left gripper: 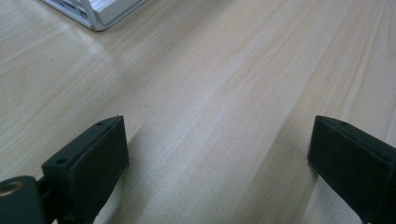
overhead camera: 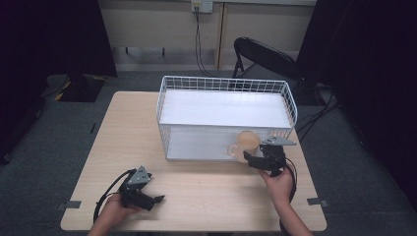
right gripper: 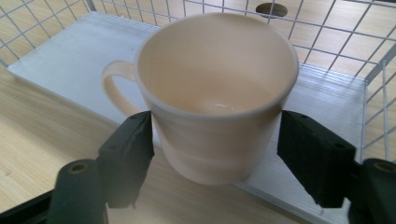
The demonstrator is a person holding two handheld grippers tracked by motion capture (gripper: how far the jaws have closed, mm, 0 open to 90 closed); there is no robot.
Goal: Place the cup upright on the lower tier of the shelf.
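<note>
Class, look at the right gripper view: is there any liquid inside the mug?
No. The mug between the right claw pads shows a bare, dry-looking pale inside down to its bottom.

high view looks down; both gripper views share the basket [overhead camera: 226,105] closely.

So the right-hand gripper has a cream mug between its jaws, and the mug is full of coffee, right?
Not quite. The right gripper does have the cream mug between its jaws, in front of the wire basket, but the mug is empty: the right gripper view looks straight into it and shows its bare, glossy bottom, with no coffee inside.
</note>
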